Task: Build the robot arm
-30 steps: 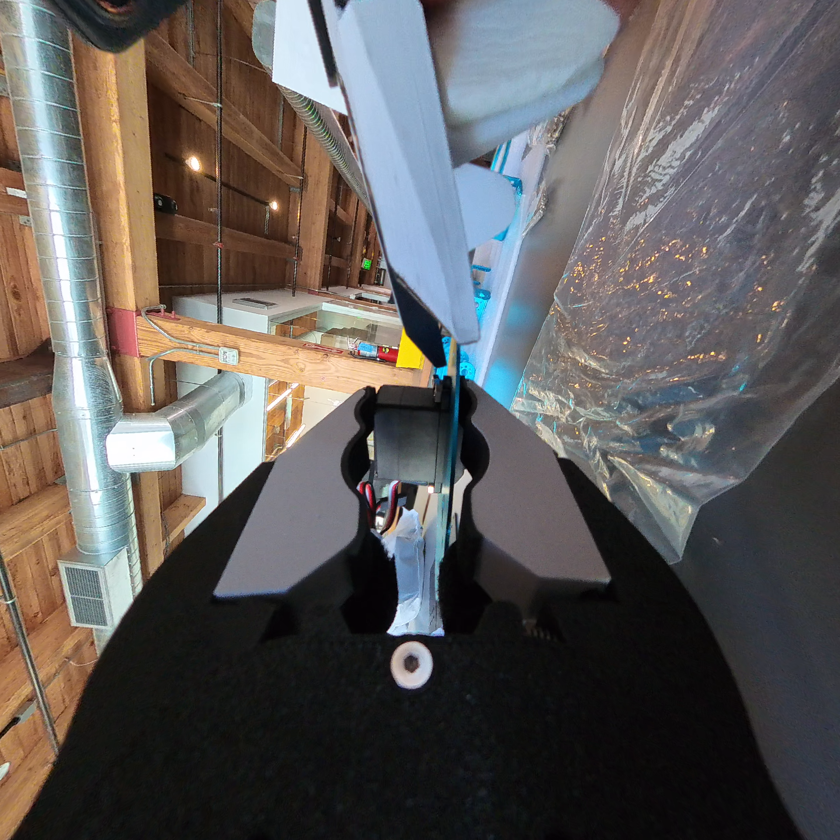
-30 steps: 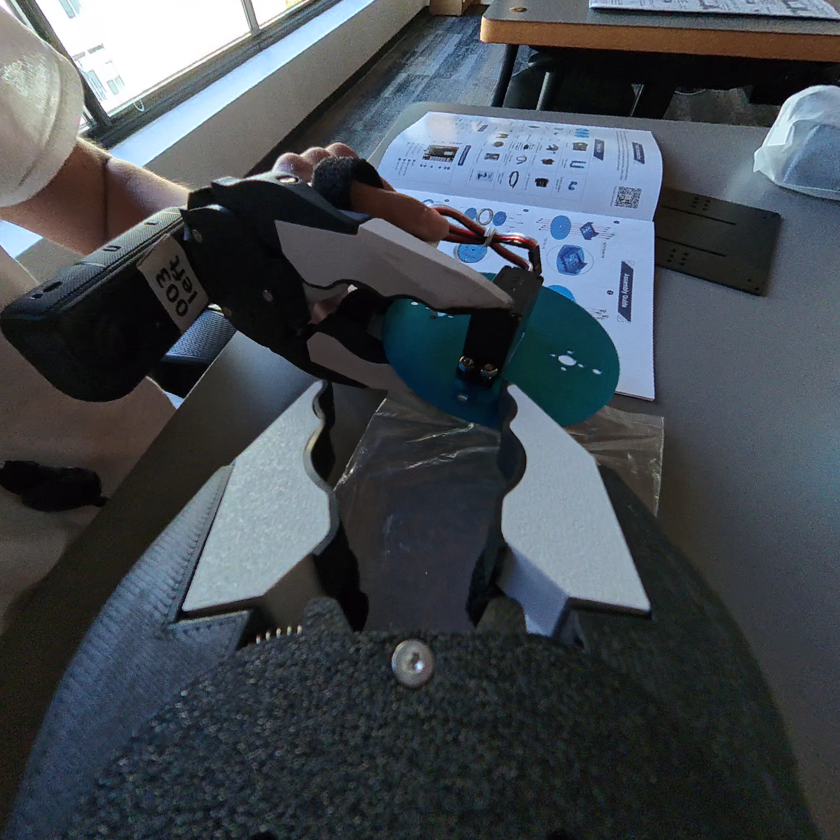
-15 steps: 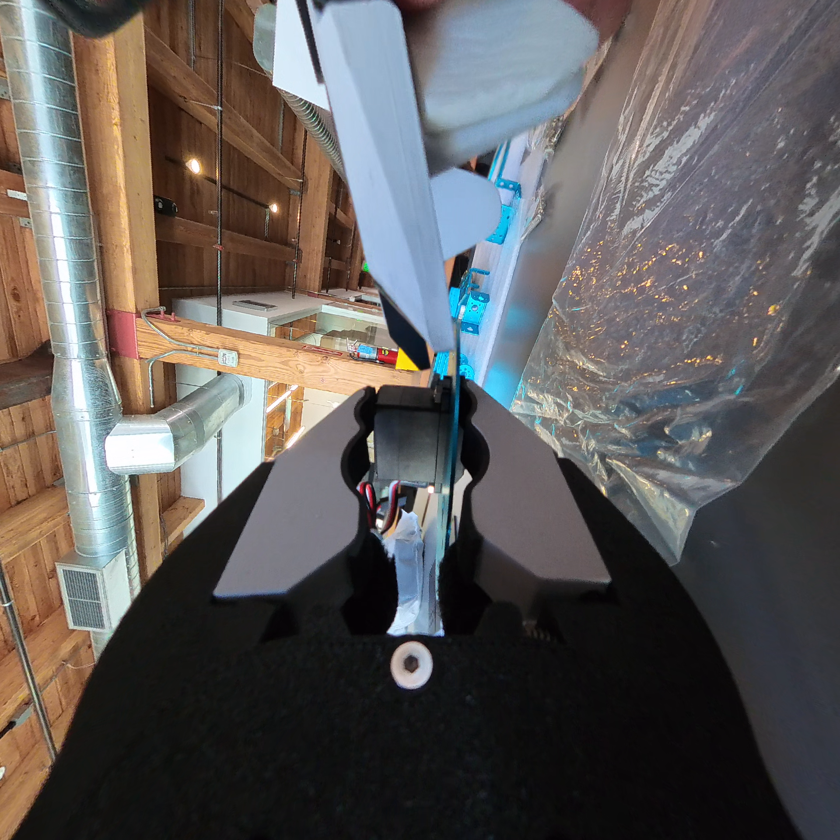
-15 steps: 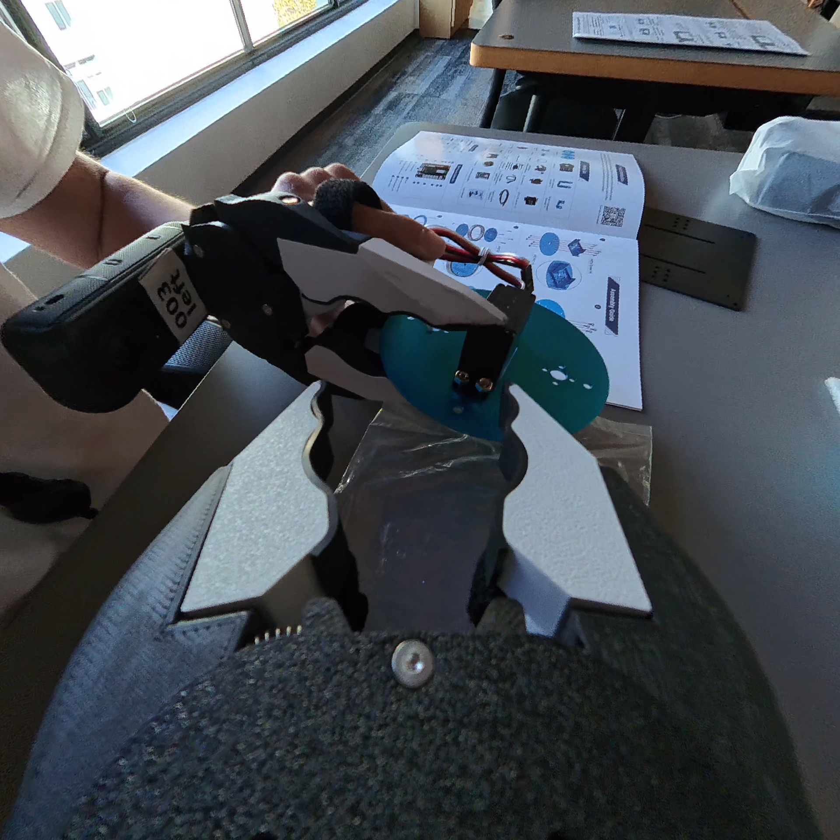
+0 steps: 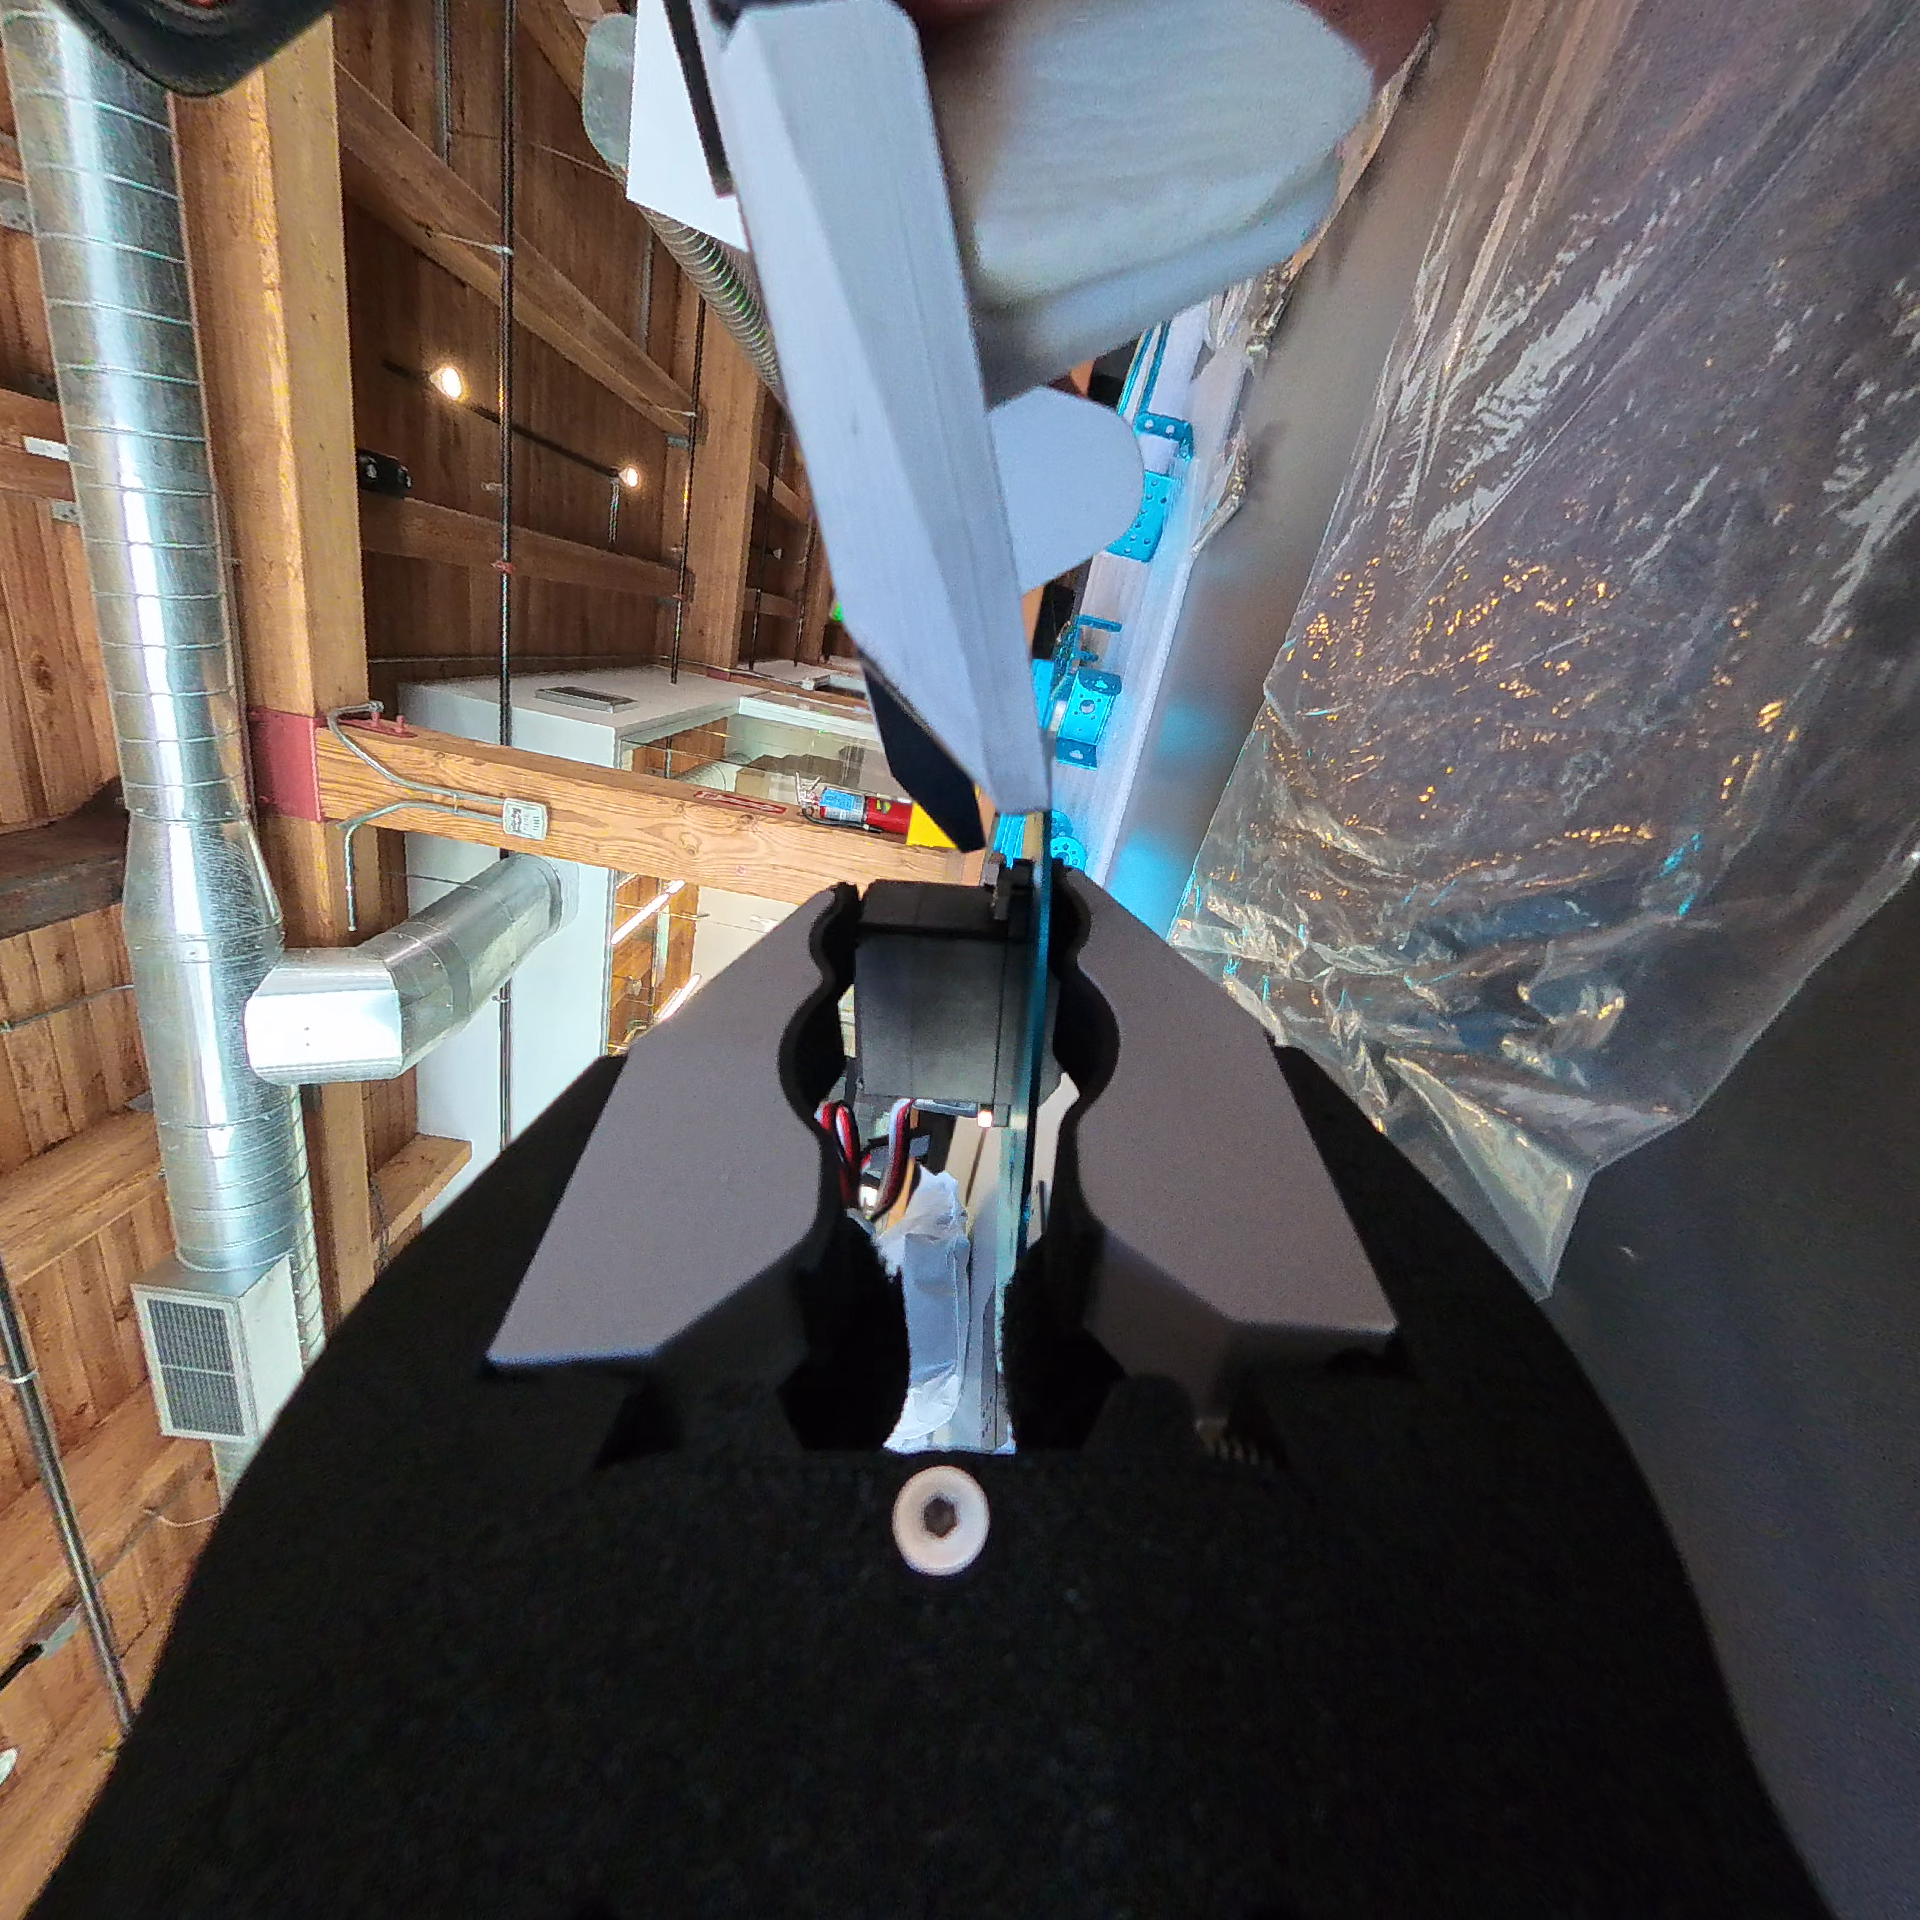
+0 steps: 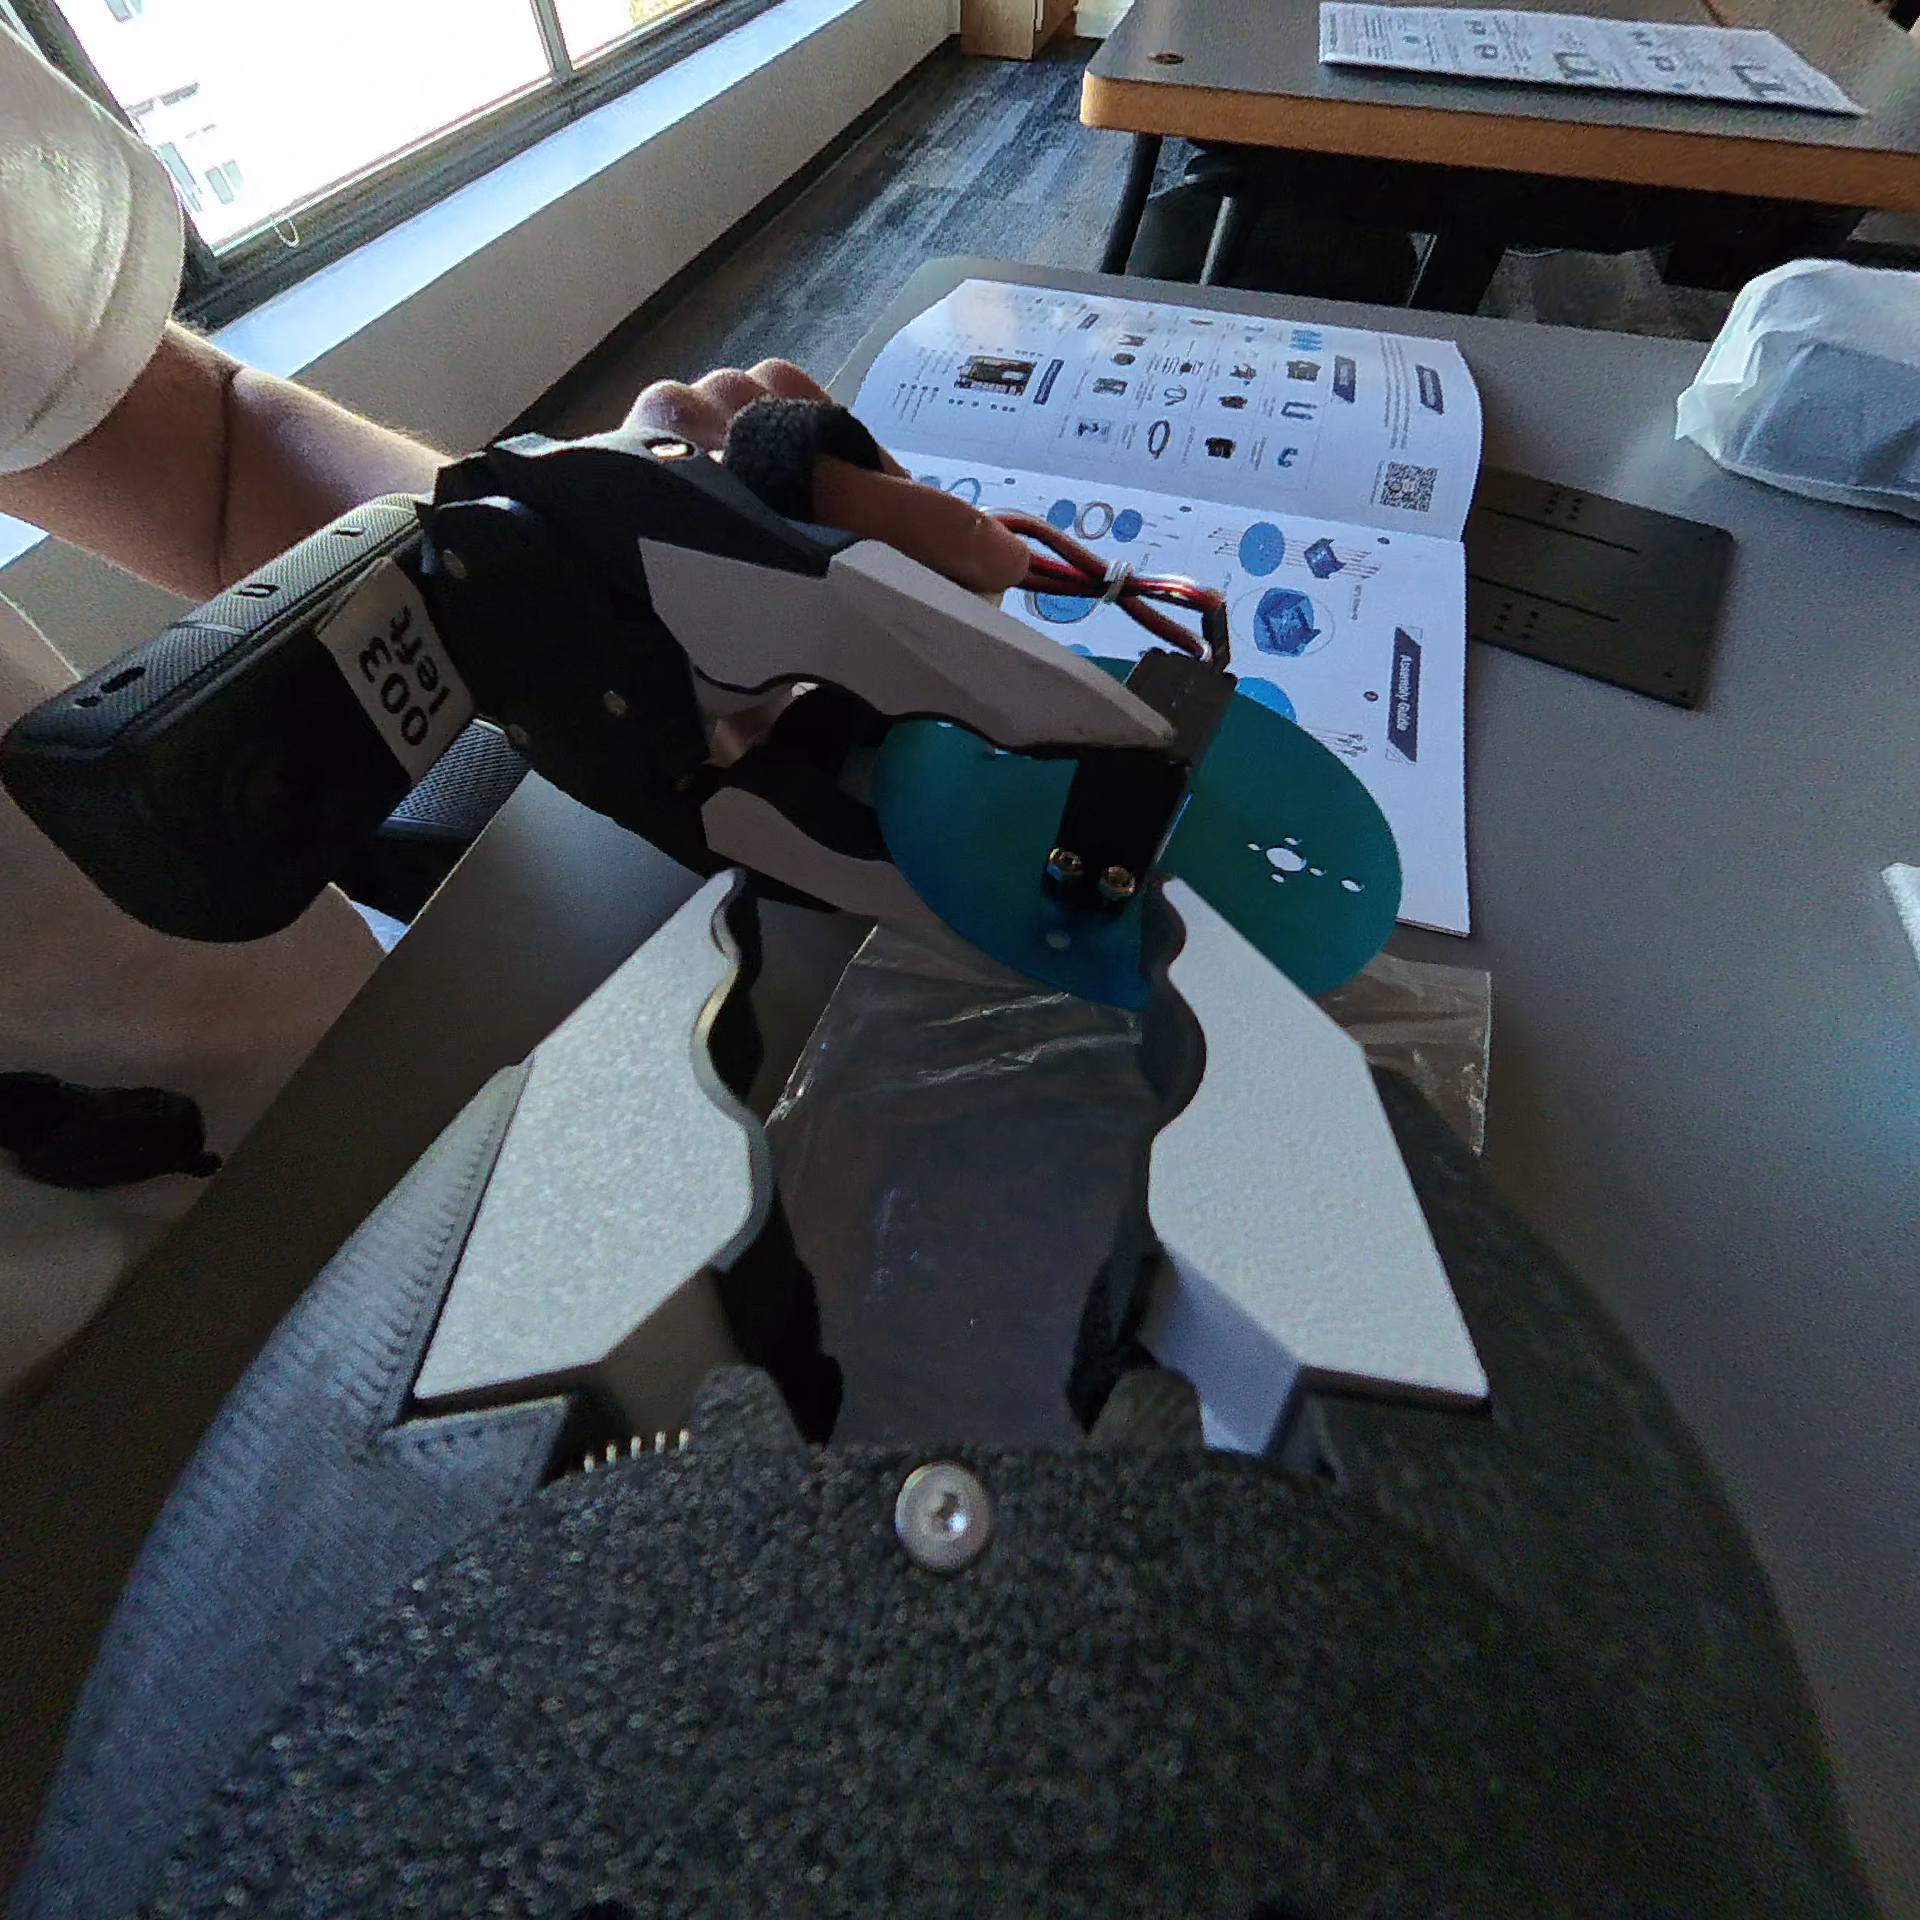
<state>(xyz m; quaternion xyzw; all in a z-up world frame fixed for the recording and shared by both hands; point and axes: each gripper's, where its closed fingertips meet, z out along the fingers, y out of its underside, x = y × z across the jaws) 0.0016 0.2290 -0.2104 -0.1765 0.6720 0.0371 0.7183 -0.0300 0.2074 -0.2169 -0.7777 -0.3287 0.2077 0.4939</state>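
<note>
My left gripper (image 5: 951, 904) is shut on a black servo (image 5: 935, 997) that is screwed to a teal disc (image 5: 1034, 1039), seen edge-on in the left wrist view. In the right wrist view the left gripper (image 6: 1039, 790) holds the servo (image 6: 1132, 779) and the disc (image 6: 1247, 883) tilted above the grey table (image 6: 1662, 1039). Red, black and white wires (image 6: 1112, 597) run from the servo. My right gripper (image 6: 951, 925) is open, with the disc's near edge between its fingertips. One of its fingers (image 5: 883, 416) reaches down to the disc's rim in the left wrist view.
A clear plastic bag (image 6: 987, 1060) lies under the disc and also shows in the left wrist view (image 5: 1558, 727). An open booklet (image 6: 1195, 468), a black perforated plate (image 6: 1600, 603) and a white wrapped bundle (image 6: 1818, 384) lie beyond. Teal brackets (image 5: 1091, 707) lie farther off.
My right gripper's finger has shifted slightly along the disc's rim. My left gripper keeps its hold on the servo and disc, almost still.
</note>
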